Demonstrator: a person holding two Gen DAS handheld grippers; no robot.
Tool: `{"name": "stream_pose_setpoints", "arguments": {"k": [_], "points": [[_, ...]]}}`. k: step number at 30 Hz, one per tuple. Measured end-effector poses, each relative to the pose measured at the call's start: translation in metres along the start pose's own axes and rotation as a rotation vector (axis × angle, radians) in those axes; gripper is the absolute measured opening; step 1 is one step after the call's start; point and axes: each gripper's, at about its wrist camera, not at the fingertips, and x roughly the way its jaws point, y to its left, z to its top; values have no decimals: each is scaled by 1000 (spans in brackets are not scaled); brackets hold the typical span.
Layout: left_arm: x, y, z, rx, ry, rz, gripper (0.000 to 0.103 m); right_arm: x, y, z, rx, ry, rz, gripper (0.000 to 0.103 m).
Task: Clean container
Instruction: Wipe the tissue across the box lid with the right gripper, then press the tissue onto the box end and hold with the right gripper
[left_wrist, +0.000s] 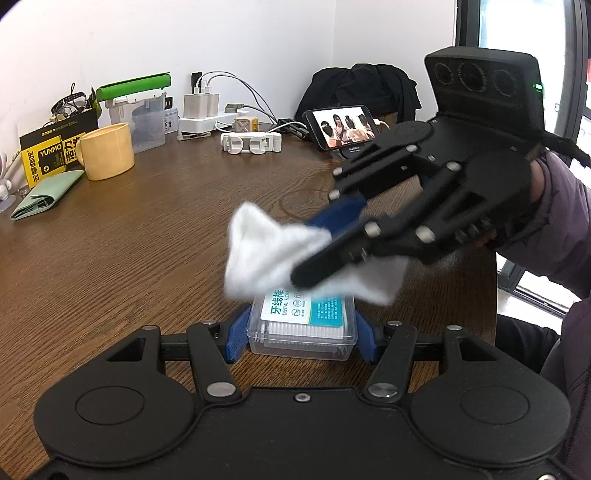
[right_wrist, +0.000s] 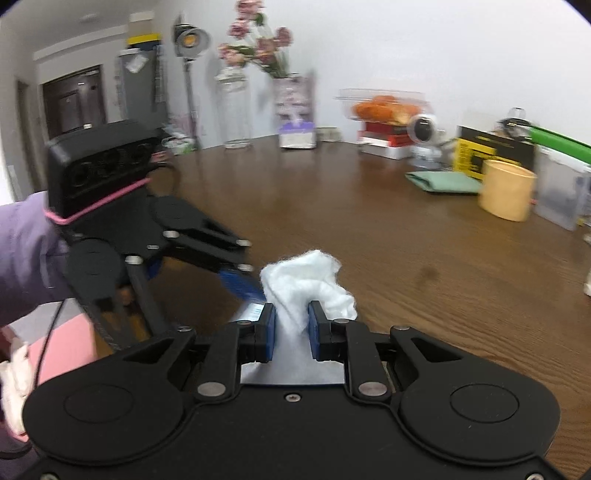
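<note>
At the near edge of the wooden table, the left gripper clamps a clear dental floss box between its blue pads, apparently to keep it from sliding. To its right, the right gripper pinches a white cloth, bunched over the box's labelled lid, seemingly for wiping.

Black plastic tongs with blue pads (silver screws), pink band, lilac sleeves
</note>
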Motion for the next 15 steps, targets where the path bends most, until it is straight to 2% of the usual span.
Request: {"name": "stream_pose_setpoints", "arguments": {"k": [6,15], "points": [[0,0,0,0,0,0,57,-6,14,-6,-11,-3,47,20],[0,0,0,1,0,0,57,-16,-7,-8,26,-1,-47,20]]}}
